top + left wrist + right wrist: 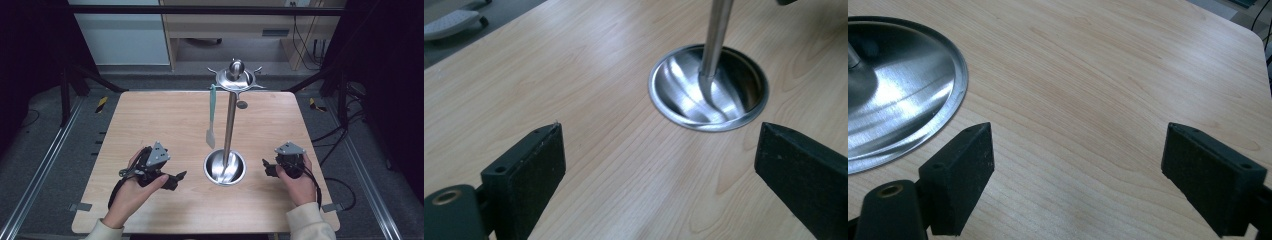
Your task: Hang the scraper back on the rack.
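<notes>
High view shows the spatula [212, 119] hanging upright on the stand [229, 122], far-right of the nearer left gripper [176, 179]; both the left and right gripper [266, 167] gape wide, empty.

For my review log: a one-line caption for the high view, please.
Open left gripper and right gripper flank a steel stand with a hanging spatula.

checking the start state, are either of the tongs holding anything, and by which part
Nothing is held. The left tongs and the right tongs both stand open over bare table, beside the utensil stand.
</notes>
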`<state>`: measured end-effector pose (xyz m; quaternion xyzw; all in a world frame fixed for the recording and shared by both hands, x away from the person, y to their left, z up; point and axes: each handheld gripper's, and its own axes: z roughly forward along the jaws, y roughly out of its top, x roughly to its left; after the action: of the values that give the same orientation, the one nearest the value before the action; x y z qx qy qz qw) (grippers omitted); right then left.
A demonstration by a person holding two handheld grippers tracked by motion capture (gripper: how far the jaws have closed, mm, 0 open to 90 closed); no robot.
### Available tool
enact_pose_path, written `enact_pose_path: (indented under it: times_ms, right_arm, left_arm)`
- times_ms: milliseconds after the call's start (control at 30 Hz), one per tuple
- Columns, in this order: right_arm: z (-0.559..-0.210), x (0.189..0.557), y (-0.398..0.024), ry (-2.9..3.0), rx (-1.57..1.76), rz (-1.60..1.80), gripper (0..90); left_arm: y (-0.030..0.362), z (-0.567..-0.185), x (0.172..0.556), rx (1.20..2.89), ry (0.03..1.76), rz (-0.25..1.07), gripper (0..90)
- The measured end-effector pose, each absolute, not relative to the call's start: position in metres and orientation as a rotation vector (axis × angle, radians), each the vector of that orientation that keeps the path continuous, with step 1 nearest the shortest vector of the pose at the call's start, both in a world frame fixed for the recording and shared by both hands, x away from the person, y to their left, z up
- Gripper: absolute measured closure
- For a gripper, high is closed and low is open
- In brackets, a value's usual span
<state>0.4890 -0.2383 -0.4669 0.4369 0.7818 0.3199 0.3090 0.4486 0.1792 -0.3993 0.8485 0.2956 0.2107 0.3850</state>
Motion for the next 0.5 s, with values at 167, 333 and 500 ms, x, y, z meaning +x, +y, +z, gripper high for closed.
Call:
enact_pose_path:
  times_ms: [167,333,500]
  right_arm:
    - [-0.467,0.489,-0.238,2.068,1.156,0.845,13.9]
    - [-0.467,0.489,-0.238,2.064,1.151,0.838,14.2]
    - [-0.465,0.489,-0.239,2.042,1.148,0.843,14.8]
  left_arm:
    - [0.192,-0.409,0.453,2.163,0.791,0.552,6.9]
    - [0.207,-0.419,0.459,2.131,0.839,0.561,7.3]
    - [0.218,-0.428,0.466,2.113,0.880,0.567,7.4]
